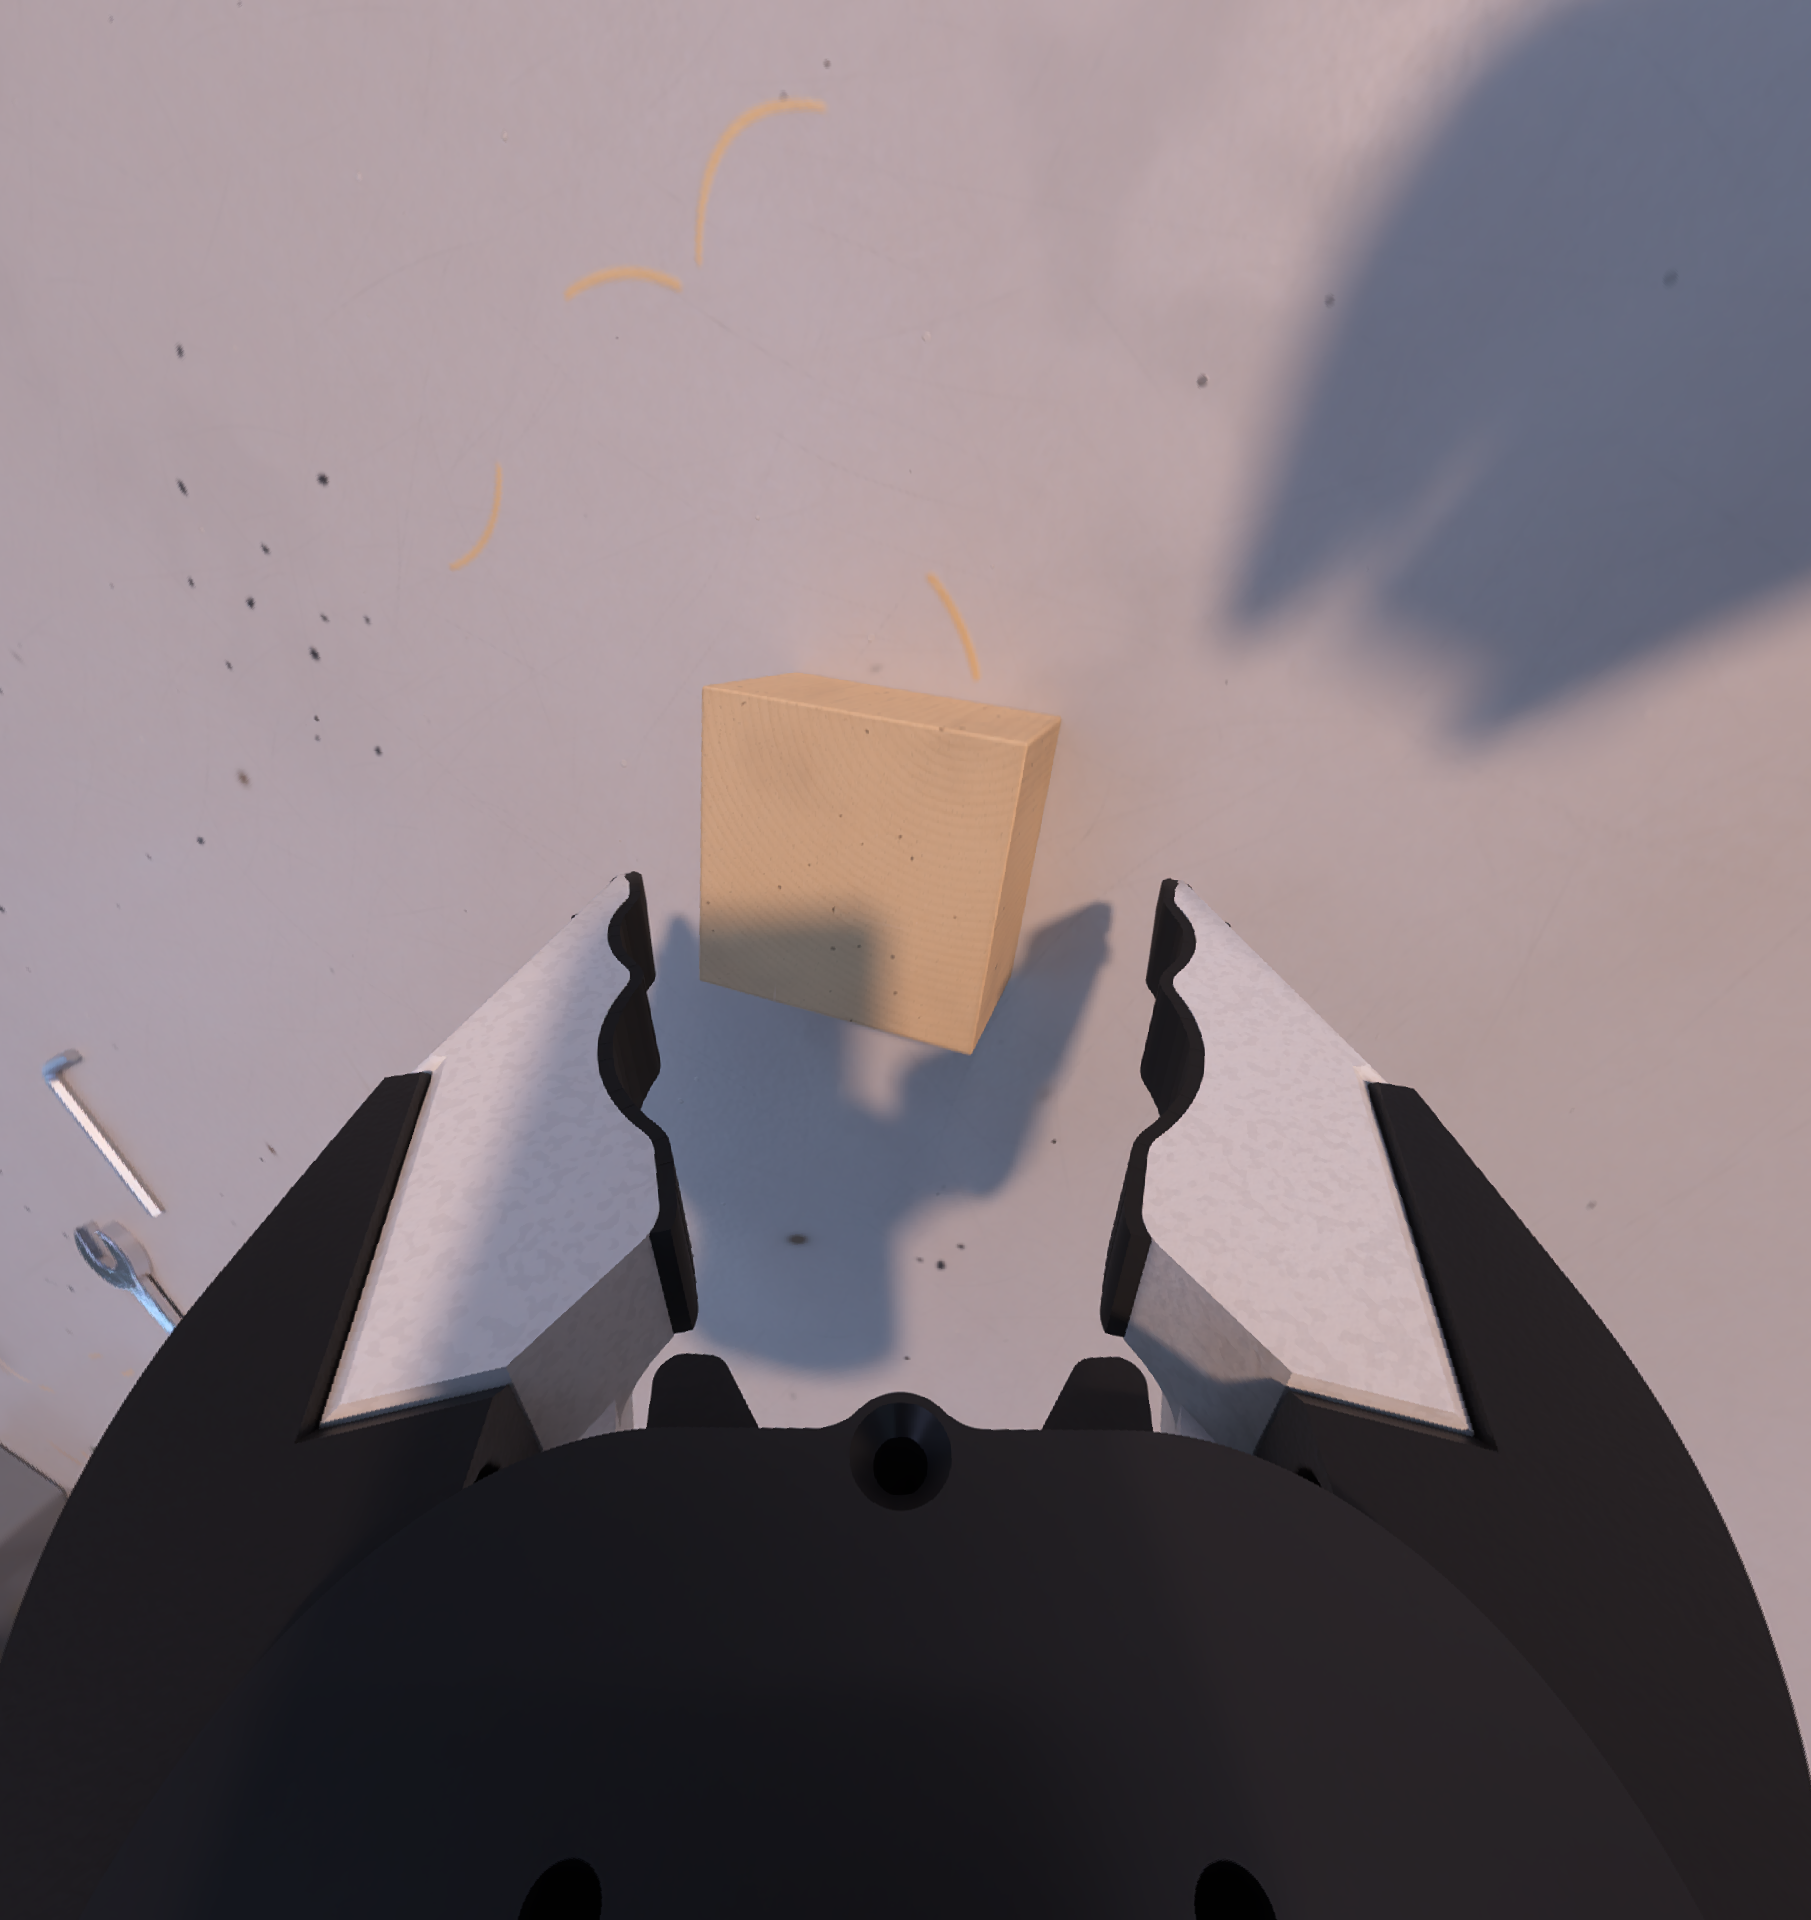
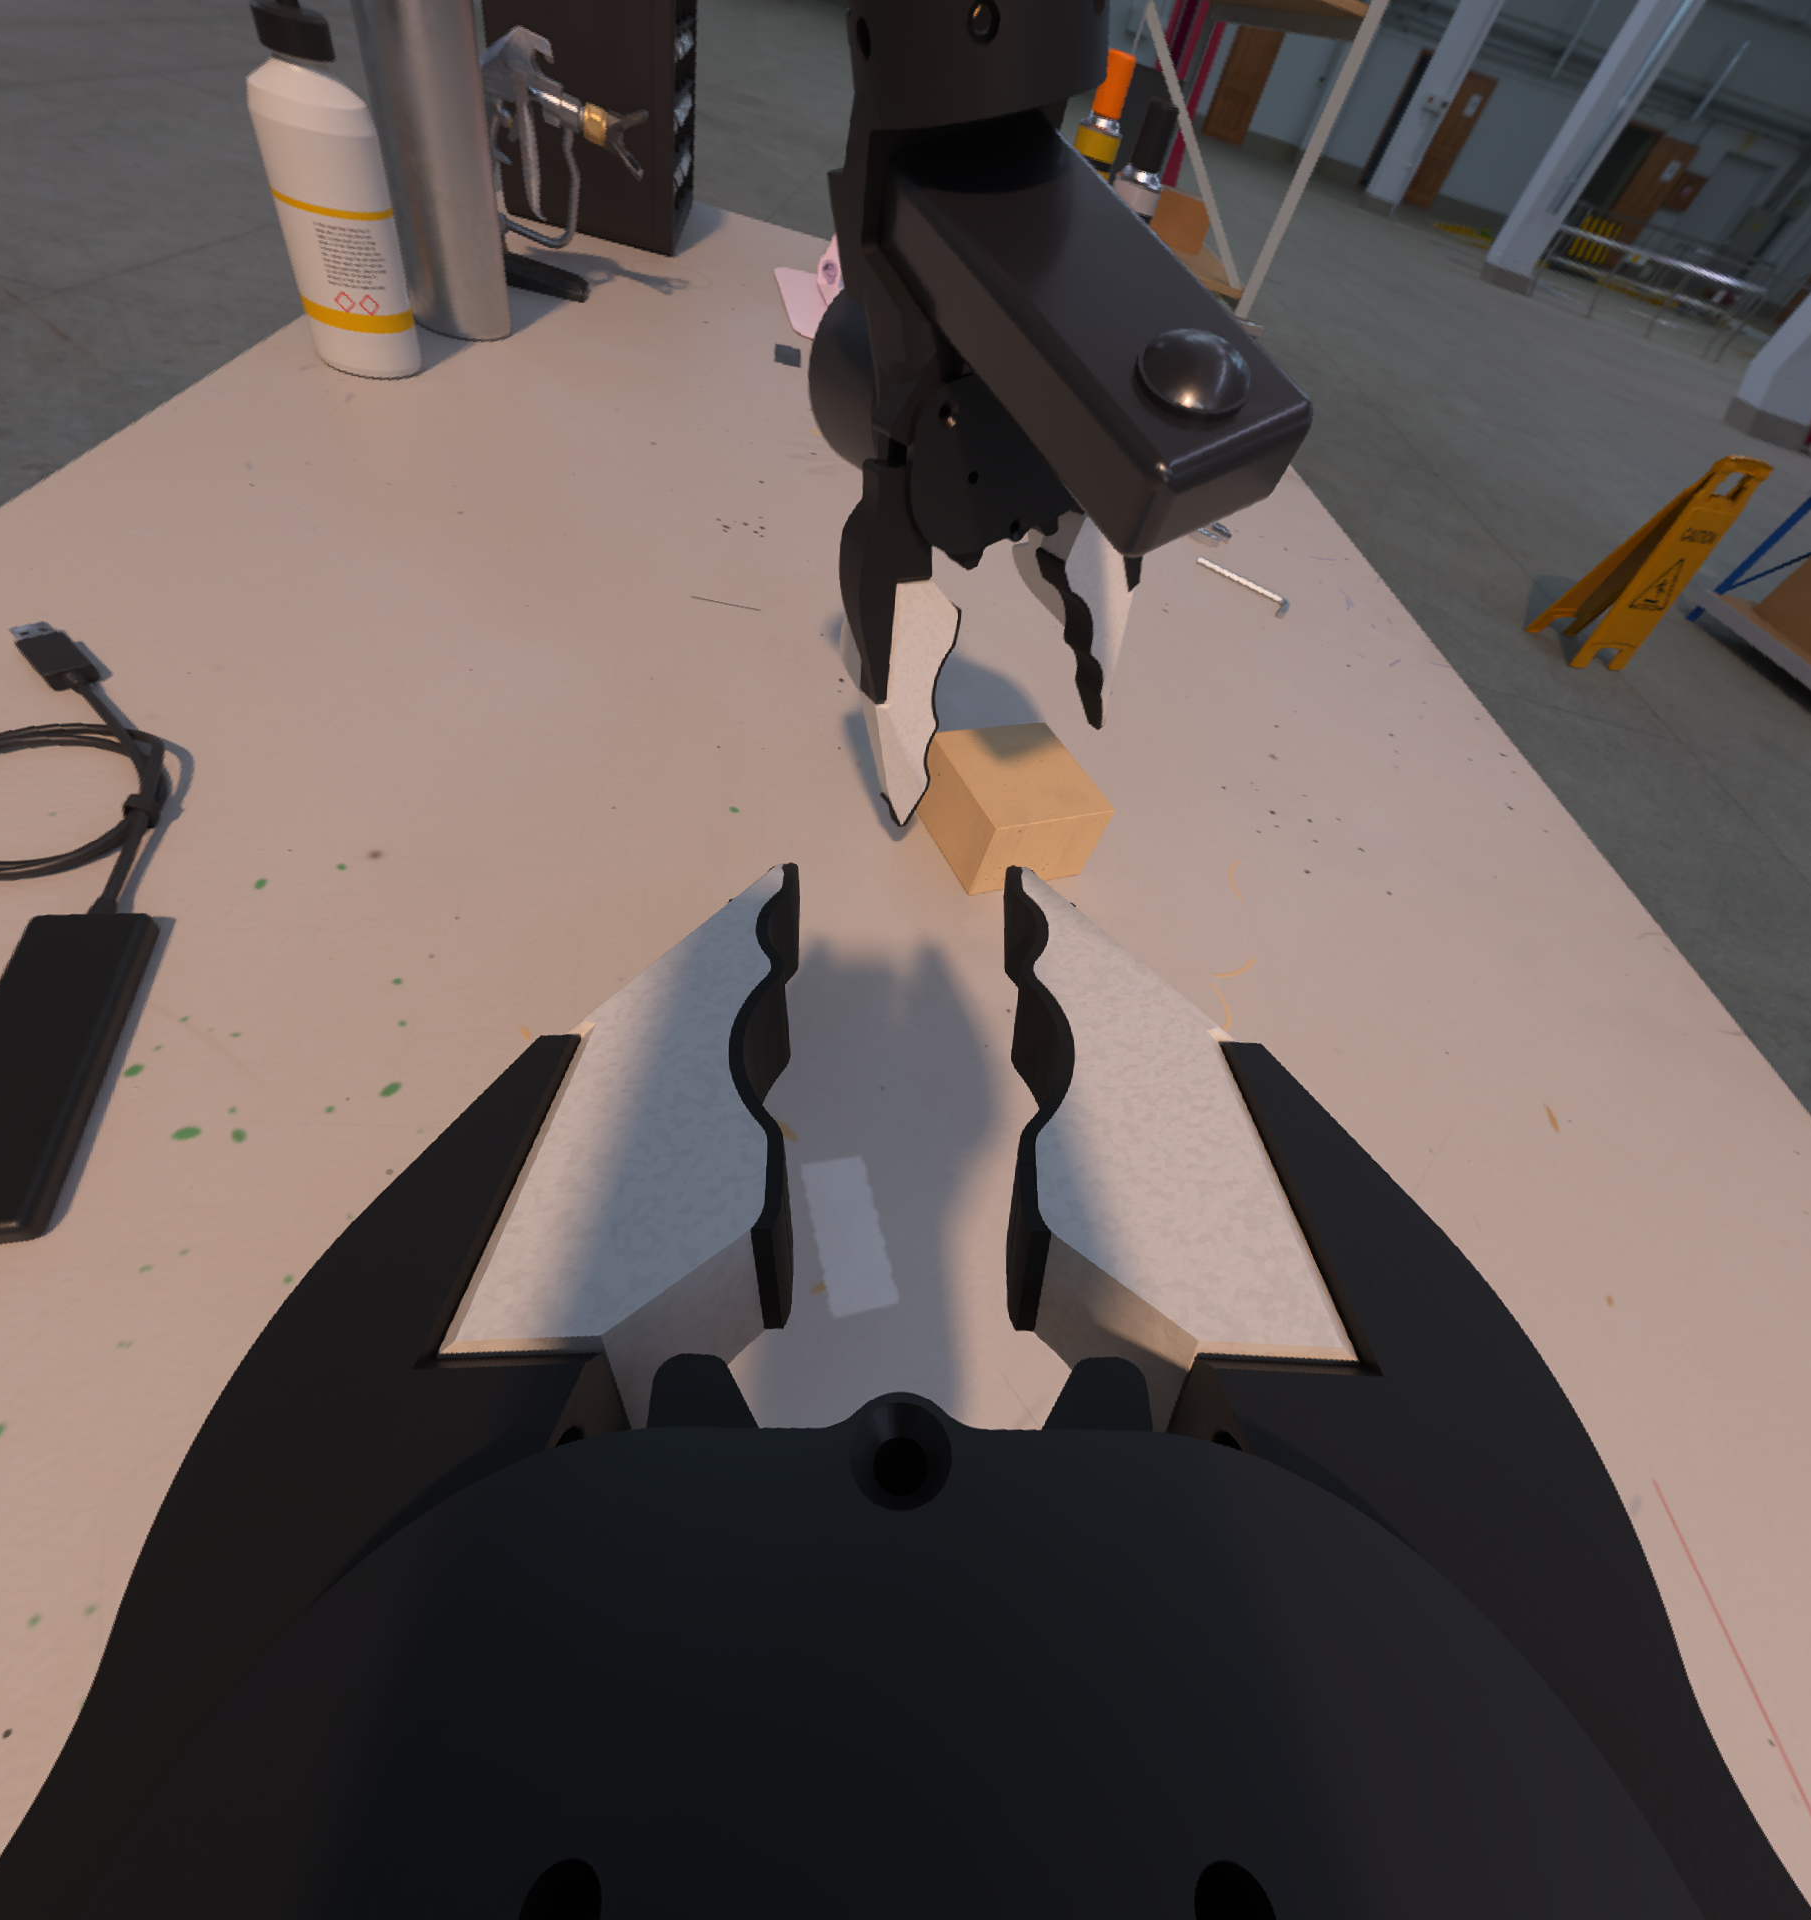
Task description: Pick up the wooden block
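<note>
Resting flat on the pale worktable (image 2: 568,582), the wooden block (image 1: 859,862) lies just beyond the tips of the wide-open, empty left gripper (image 1: 901,894).

The speckled tabletop stands in a warehouse hall with a concrete floor. The block is nearly cubic, so no long axis can be told; one corner edge faces the right gripper (image 2: 901,878), which is parted, holds nothing, and sits near it. Thin wood shavings (image 1: 755,166) lie beyond the block; a hex key (image 1: 101,1132), a wrench (image 1: 122,1273), a white bottle (image 2: 335,208), a coiled cable (image 2: 59,779) and a black slab (image 2: 44,1070) lie well apart.
</note>
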Controlling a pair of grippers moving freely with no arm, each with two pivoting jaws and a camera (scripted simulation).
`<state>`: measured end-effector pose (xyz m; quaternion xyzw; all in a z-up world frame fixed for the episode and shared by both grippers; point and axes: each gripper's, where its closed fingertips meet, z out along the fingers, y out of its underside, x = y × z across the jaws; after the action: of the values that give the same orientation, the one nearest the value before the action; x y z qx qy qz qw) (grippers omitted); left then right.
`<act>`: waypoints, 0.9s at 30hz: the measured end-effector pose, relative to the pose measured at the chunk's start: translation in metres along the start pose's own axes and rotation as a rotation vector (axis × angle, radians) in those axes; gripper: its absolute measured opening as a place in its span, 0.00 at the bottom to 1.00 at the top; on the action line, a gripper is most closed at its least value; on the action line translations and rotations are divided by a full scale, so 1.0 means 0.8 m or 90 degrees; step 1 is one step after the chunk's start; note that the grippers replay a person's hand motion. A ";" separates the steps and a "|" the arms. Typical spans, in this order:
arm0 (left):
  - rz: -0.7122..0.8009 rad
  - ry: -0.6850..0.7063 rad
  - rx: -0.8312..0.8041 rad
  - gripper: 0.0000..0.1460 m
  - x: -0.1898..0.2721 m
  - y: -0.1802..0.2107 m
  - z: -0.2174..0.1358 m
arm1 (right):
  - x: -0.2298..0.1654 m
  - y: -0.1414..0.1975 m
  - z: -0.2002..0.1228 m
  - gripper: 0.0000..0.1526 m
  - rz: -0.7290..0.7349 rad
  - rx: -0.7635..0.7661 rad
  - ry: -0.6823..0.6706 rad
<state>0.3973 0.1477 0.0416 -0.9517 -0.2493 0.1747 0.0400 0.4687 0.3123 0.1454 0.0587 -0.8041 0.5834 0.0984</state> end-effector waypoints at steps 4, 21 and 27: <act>0.024 0.042 0.015 0.66 -0.001 0.005 -0.002 | -0.008 0.002 0.004 0.26 0.002 -0.004 -0.025; 0.051 0.129 -0.012 0.67 -0.013 0.008 0.027 | -0.031 0.012 0.013 0.25 -0.030 -0.031 -0.083; 0.056 0.140 -0.047 0.67 -0.011 0.016 0.037 | -0.032 0.014 0.013 0.25 -0.035 -0.034 -0.087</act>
<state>0.3853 0.1318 0.0145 -0.9761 -0.2072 0.0614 0.0245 0.4904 0.3057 0.1262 0.1180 -0.8221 0.5537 0.0606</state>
